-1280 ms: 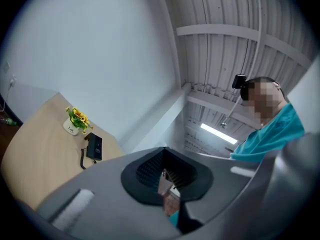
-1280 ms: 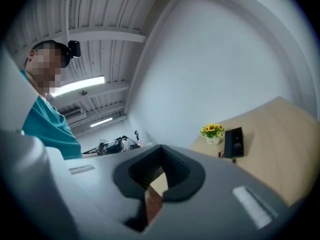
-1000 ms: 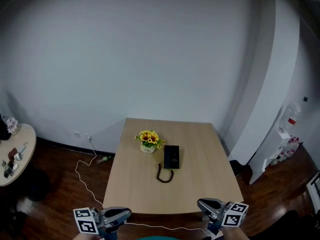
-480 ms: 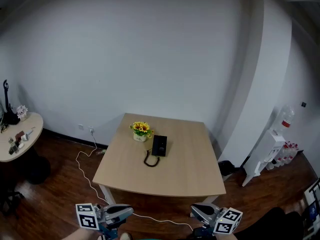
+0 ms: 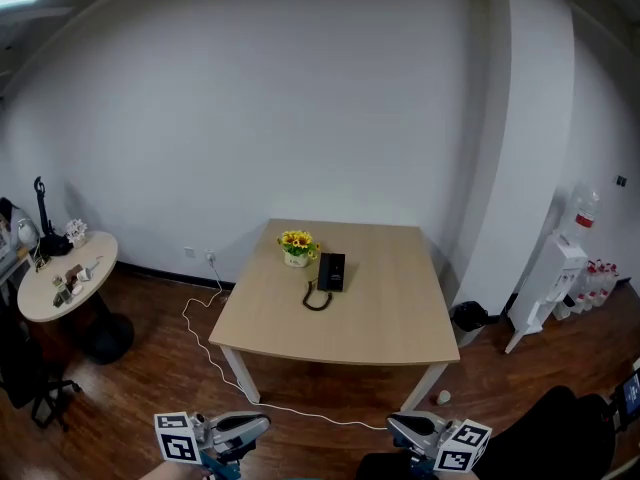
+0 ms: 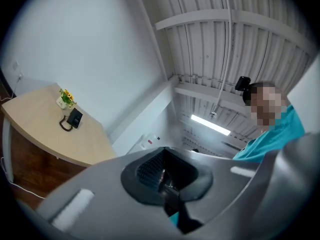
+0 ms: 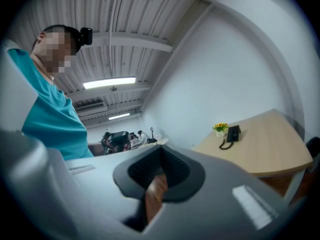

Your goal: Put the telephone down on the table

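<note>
The black telephone (image 5: 331,270) lies flat on the light wooden table (image 5: 380,318), its coiled cord (image 5: 316,299) curled in front of it, beside a pot of yellow flowers (image 5: 296,246). Both grippers are far from the table, at the bottom edge of the head view. My left gripper (image 5: 262,424) is shut with nothing in it, and my right gripper (image 5: 394,423) looks shut and empty too. The left gripper view shows the telephone (image 6: 75,118) small at the far left. In the right gripper view the telephone (image 7: 233,132) is small at the right.
A round side table (image 5: 60,288) with small items stands at the left. A white cable (image 5: 215,353) trails over the wooden floor to the wall. A white water dispenser (image 5: 550,278) and a black bin (image 5: 468,316) are at the right. A dark chair (image 5: 560,428) is at the lower right.
The table and telephone have drawn farther away and look smaller as the view backed off. More floor now shows before the table. Both grippers stay shut at the bottom edge.
</note>
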The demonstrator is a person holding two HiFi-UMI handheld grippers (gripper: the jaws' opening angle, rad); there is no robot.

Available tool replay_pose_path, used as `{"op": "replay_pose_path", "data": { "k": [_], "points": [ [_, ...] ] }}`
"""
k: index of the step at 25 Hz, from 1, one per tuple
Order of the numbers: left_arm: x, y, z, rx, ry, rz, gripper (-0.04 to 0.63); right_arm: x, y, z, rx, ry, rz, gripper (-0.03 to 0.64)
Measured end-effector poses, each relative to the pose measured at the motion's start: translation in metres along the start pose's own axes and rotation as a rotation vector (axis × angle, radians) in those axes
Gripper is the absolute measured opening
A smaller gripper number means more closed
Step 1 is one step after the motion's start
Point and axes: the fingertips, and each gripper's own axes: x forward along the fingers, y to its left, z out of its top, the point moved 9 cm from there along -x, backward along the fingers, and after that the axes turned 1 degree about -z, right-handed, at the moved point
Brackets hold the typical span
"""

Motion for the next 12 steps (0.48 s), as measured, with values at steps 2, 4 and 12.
{"op": "replay_pose_path", "data": {
  "k": [2,4,12],
  "points": [
    [-0.01,-0.007,-0.003,0.004,-0.003,0.011,0.005,-0.004,0.006,-0.005,0.01,-0.005,-0.001,0.002],
    [-0.022,-0.012,-0.004,0.006,-0.008,0.012,0.005,-0.003,0.012,-0.007,0.011,-0.006,-0.009,0.002],
    [-0.102,-0.02,-0.011,-0.013,-0.031,-0.022,0.005,0.016,0.078,-0.011,-0.015,-0.003,-0.068,0.002]
  ]
}}
